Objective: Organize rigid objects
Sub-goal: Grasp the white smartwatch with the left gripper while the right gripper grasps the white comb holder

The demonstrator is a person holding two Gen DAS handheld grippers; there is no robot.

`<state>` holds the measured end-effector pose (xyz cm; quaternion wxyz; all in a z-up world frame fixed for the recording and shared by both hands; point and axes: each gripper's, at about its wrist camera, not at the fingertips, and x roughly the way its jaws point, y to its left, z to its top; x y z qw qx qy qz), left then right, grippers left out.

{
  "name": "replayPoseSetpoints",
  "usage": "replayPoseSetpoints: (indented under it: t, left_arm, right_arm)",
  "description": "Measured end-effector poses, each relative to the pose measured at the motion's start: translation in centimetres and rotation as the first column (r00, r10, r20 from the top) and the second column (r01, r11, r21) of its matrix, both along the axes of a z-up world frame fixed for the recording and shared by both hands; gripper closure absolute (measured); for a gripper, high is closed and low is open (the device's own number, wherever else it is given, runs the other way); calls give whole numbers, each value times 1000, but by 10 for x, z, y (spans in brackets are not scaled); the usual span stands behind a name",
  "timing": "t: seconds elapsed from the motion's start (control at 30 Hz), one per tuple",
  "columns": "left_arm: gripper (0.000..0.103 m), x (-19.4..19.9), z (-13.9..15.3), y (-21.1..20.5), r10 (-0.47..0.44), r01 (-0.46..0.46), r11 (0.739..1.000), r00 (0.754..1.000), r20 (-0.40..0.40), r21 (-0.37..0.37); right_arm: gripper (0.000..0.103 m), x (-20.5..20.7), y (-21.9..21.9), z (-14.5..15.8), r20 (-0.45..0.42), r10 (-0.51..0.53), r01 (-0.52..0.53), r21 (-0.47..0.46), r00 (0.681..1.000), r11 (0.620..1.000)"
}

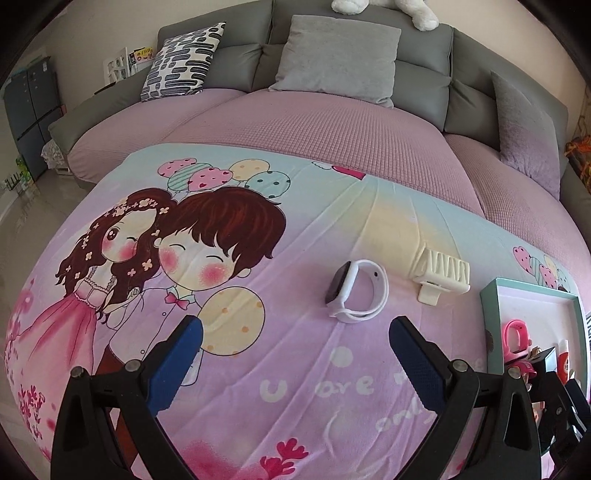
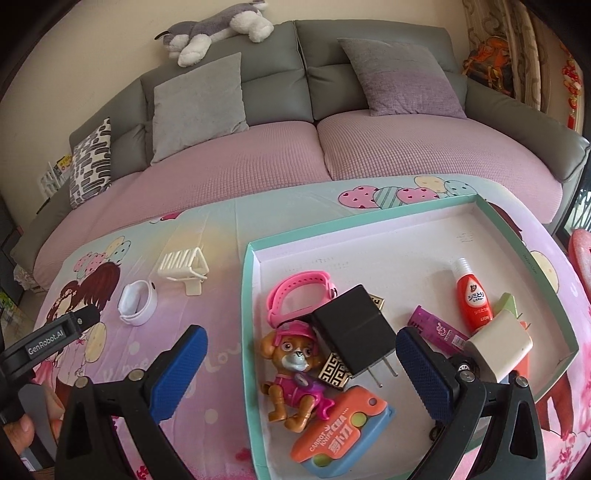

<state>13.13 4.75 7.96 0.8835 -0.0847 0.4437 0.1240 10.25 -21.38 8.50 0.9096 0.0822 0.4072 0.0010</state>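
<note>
From the left wrist, the left gripper (image 1: 295, 350) is spread and empty, with the white watch (image 1: 357, 291) lying just ahead, slightly right, band looped sideways (hair clip (image 1: 443, 275) beyond)

From the right wrist, the right gripper (image 2: 301, 358) gapes empty above the tray (image 2: 251, 295), so the left of the 2 sits nearer the watch

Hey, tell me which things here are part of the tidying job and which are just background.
Job: white watch, cream hair claw clip, teal tray, its contents such as the black charger and puppy figure.

Background: sofa, grey cushions, plush husky, cartoon blanket.
</note>
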Motion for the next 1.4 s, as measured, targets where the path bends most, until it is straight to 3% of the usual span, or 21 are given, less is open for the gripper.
replayPoseSetpoints:
  t: [0.43, 0.67, 0.87, 1.13, 1.4]
  left_arm:
    - [2, 0, -7, 26, 34, -32, 997, 999, 29, -64]
    - [2, 13, -21, 21, -4, 7, 993, 1000, 28, -115]
    - [2, 24, -28, 13, -59, 66, 987, 997, 56, -147]
    - [2, 34, -33, -3, -137, 145, 984, 987, 86, -102]
    - [2, 45, -45, -14, -193, 195, 980, 979, 63, -45]
  right_arm:
    - [0, 7, 39, -7, 3, 74, -74, -23, 997, 997]
    - [0, 17, 44, -8, -3, 86, -86, -45, 996, 995]
    - [0, 41, 42, 1, 11, 119, -119, 20, 993, 993]
    - [0, 78, 69, 0, -7, 245, -244, 66, 969, 967]
    - [0, 106, 98, -20, -62, 317, -315, 47, 946, 948]
